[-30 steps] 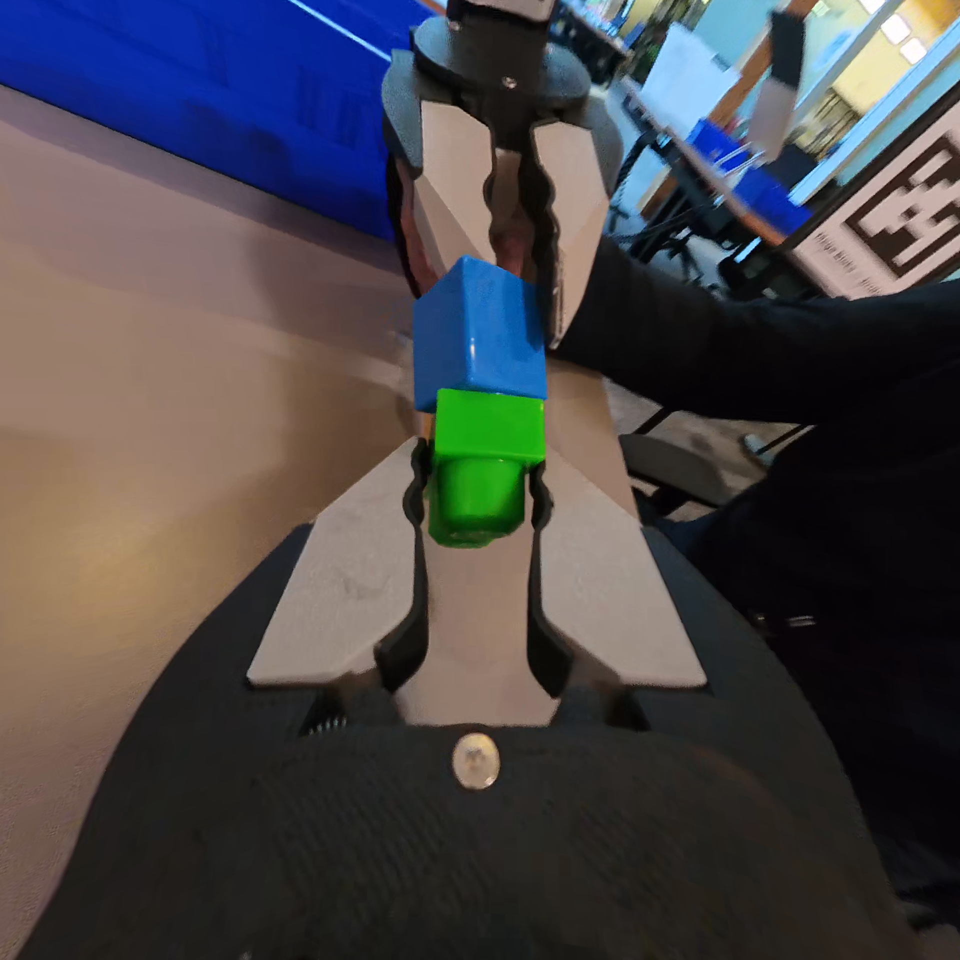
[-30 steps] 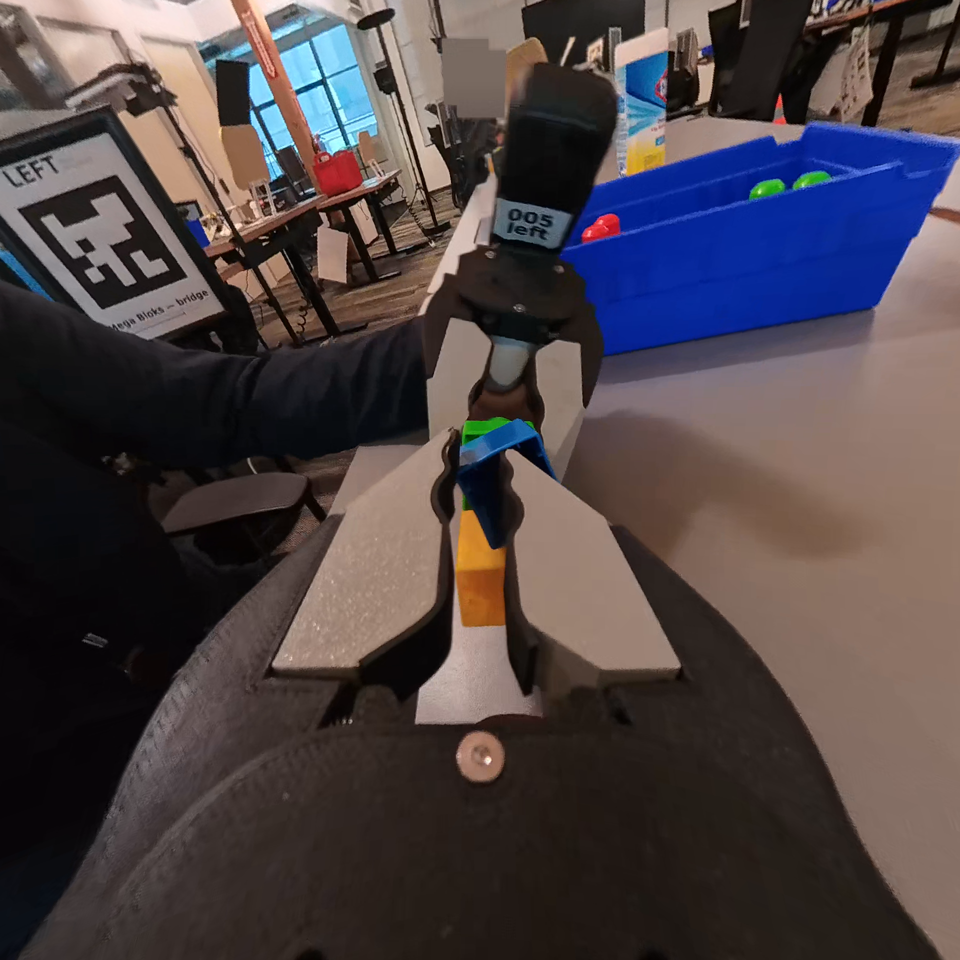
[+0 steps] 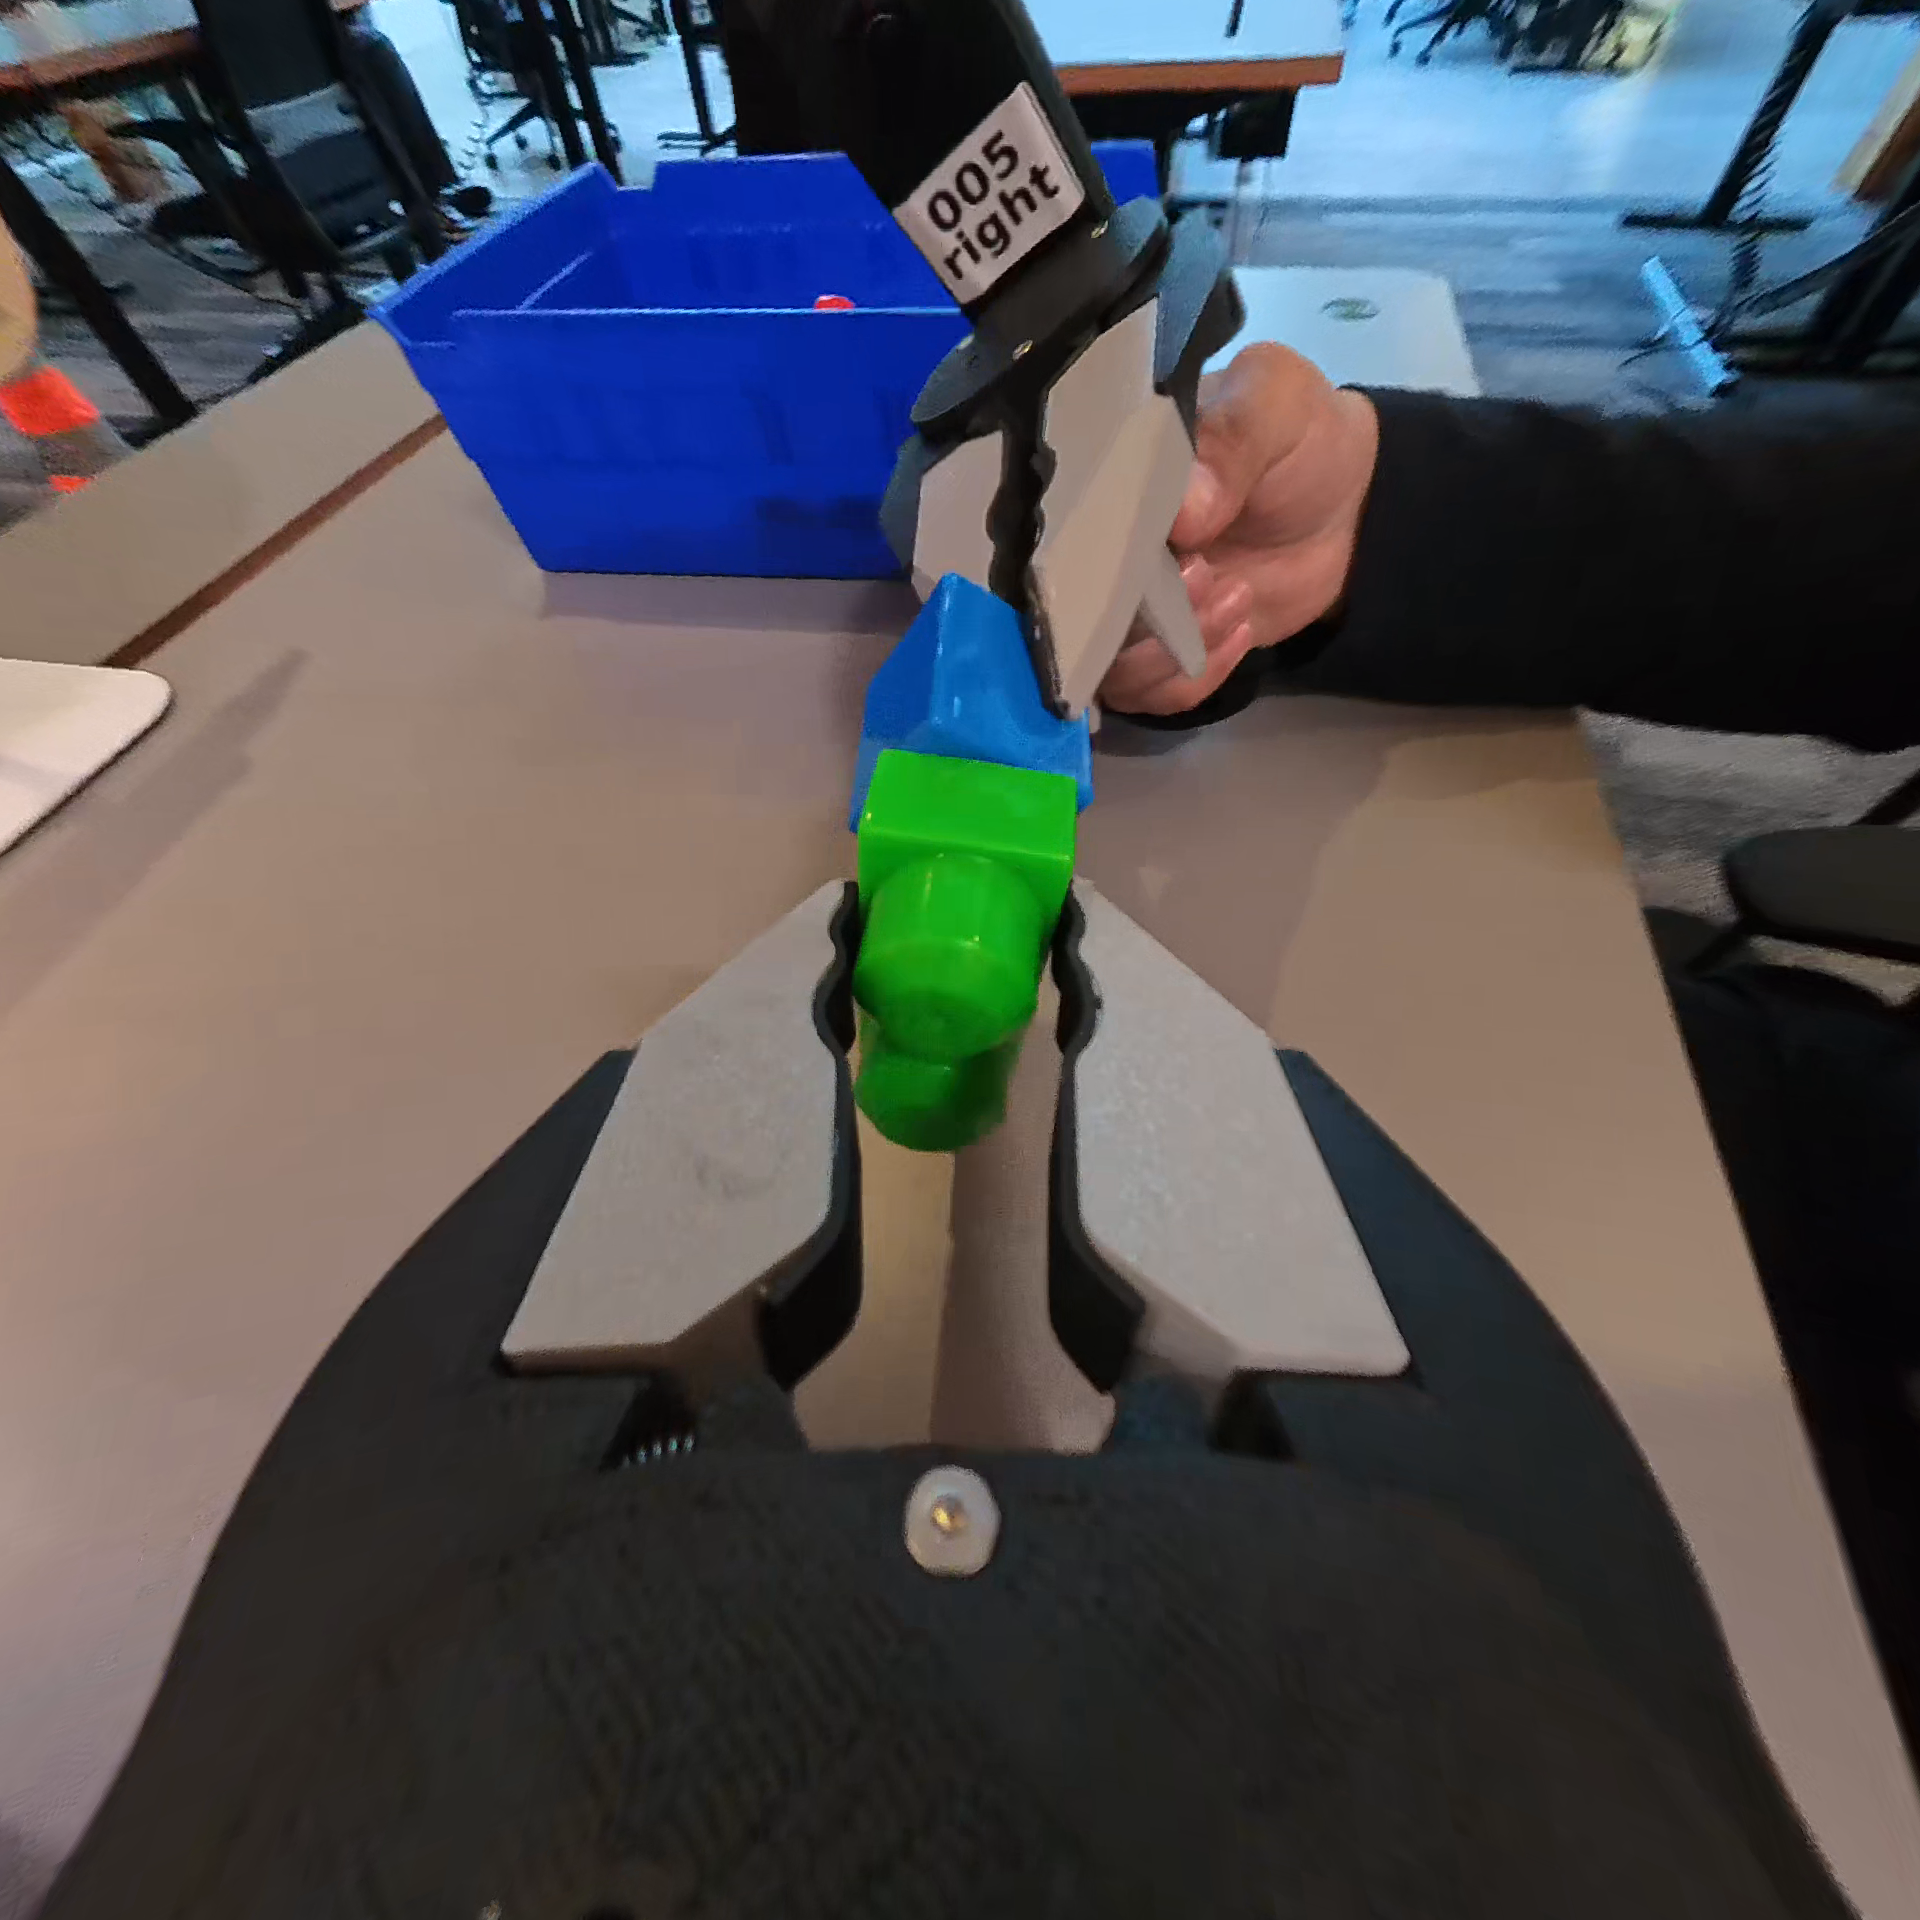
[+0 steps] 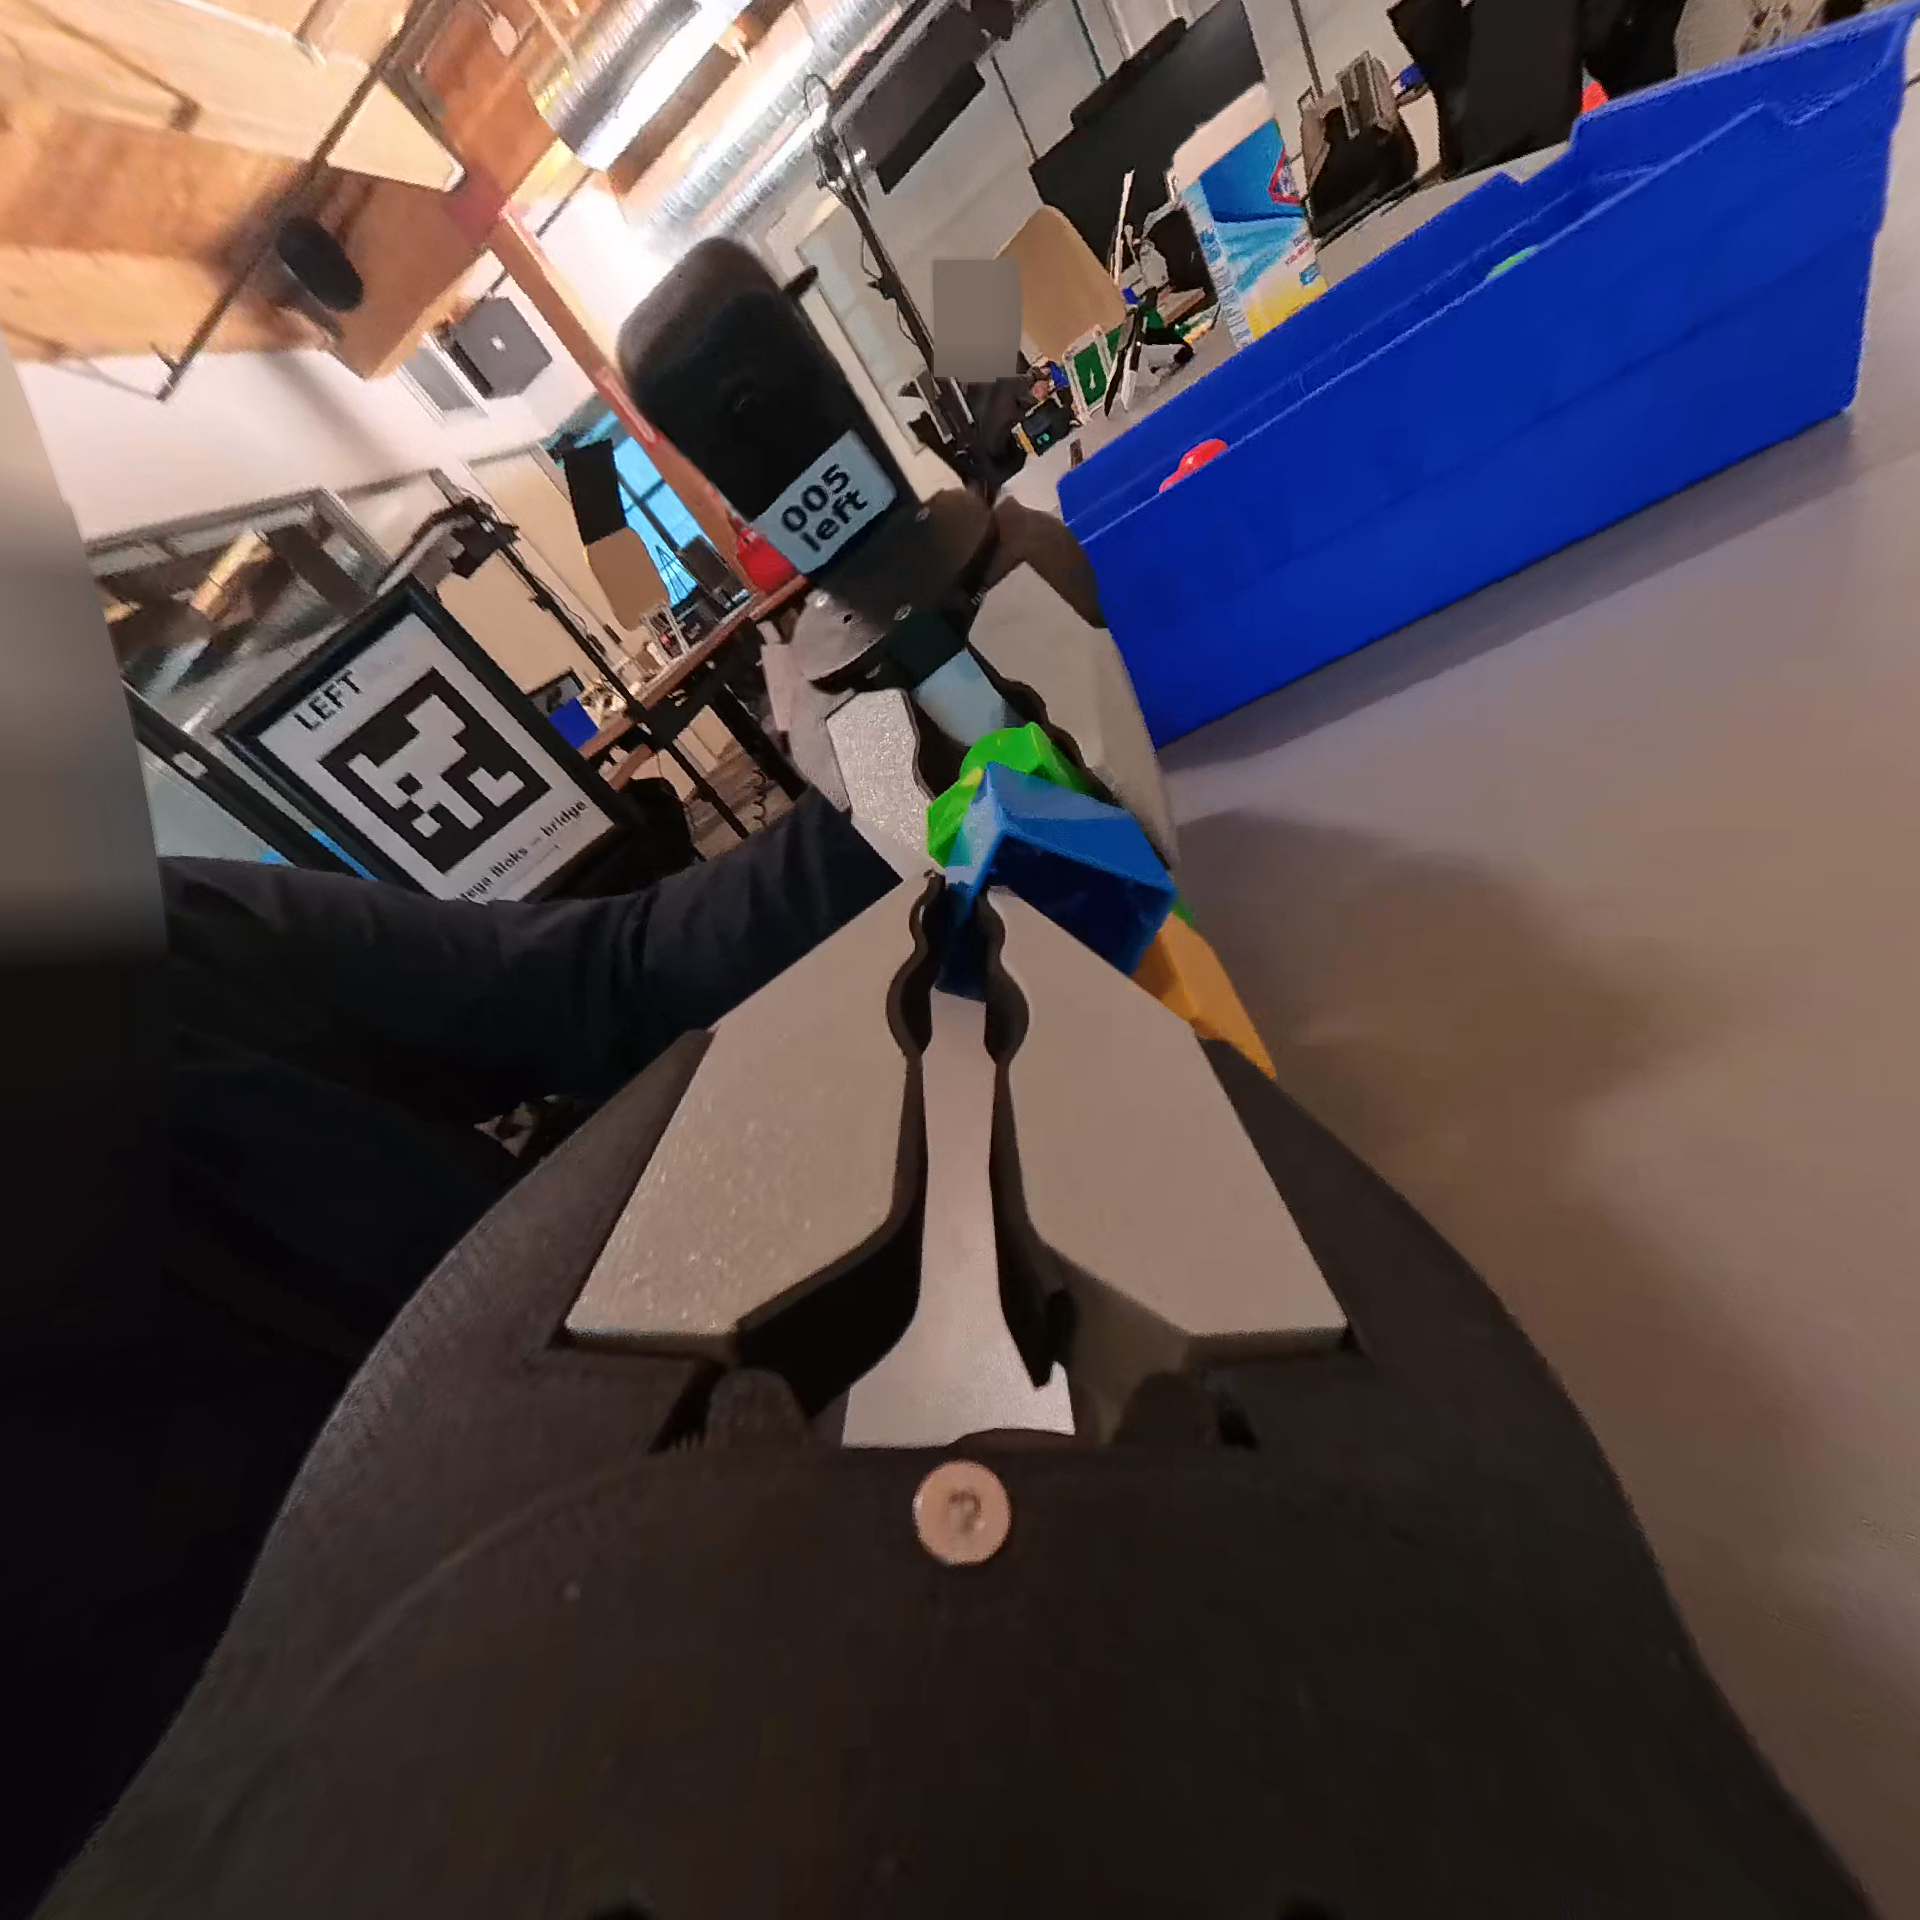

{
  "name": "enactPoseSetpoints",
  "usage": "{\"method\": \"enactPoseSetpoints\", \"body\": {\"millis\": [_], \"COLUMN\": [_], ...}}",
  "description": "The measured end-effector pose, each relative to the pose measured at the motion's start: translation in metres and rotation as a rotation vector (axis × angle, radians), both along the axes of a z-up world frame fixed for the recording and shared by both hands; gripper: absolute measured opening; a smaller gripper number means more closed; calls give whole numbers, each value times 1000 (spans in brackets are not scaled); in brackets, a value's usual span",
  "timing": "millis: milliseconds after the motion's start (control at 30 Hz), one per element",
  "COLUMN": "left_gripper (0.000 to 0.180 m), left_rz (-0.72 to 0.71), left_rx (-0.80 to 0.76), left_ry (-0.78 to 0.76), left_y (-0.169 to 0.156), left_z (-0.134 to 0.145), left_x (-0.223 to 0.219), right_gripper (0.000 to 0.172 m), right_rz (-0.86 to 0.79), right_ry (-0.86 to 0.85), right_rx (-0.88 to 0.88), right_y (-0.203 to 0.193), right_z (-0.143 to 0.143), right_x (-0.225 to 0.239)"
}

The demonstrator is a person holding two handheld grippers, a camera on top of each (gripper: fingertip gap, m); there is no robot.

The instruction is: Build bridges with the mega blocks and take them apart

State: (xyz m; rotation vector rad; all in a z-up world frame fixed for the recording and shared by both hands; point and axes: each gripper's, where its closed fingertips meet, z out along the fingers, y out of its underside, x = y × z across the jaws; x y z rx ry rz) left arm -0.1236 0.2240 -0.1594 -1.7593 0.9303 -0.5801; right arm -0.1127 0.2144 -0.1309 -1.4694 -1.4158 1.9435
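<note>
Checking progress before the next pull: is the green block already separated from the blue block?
No: in the left wrist view the green block sits flush against the blue block, no gap between them.

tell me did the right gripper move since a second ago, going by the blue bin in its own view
Yes. In the right wrist view the blue bin now sits tilted and higher toward the right corner, so the right gripper has rolled, with its fingers pinching a wall of the blue block.

Left wrist camera sits low behind its own grey-fingered left gripper (image 3: 954,961), facing across the grey tabletop (image 3: 416,935) toward the blue plastic bin (image 3: 665,416). Right wrist camera, tilted, faces the opposite way. Both share, close up, the joined green-and-blue plastic blocks (image 3: 966,790) (image 4: 1049,862) and the bin (image 4: 1455,499).
</note>
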Motion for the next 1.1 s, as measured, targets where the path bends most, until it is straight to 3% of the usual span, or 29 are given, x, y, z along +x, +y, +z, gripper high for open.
{"method": "enactPoseSetpoints", "body": {"millis": [300, 433, 600, 833, 967, 1100], "left_gripper": [36, 37, 35, 35, 35, 35], "left_rz": [-163, -151, -102, -115, -144, -170], "left_rx": [-303, -280, -220, -235, -259, -264], "left_ry": [-268, -277, -237, -336, -389, -407], "left_y": [-19, -16, -10, -10, -13, -17], "left_z": [1, 4, 5, 18, 22, 26], "left_x": [9, 8, 4, -2, -1, -1], "right_gripper": [6, 7, 11, 40, 53, 53], "right_rz": [-59, -71, -54, -254, -222, -207], "right_ry": [69, 79, 77, 171, 159, 105], "right_rx": [356, 371, 182, 285, 343, 395], "right_y": [-10, -9, -3, 25, 17, 11], "right_z": [5, 7, 11, 30, 24, 10], "right_x": [-1, -1, -1, 3, 0, -7]}}
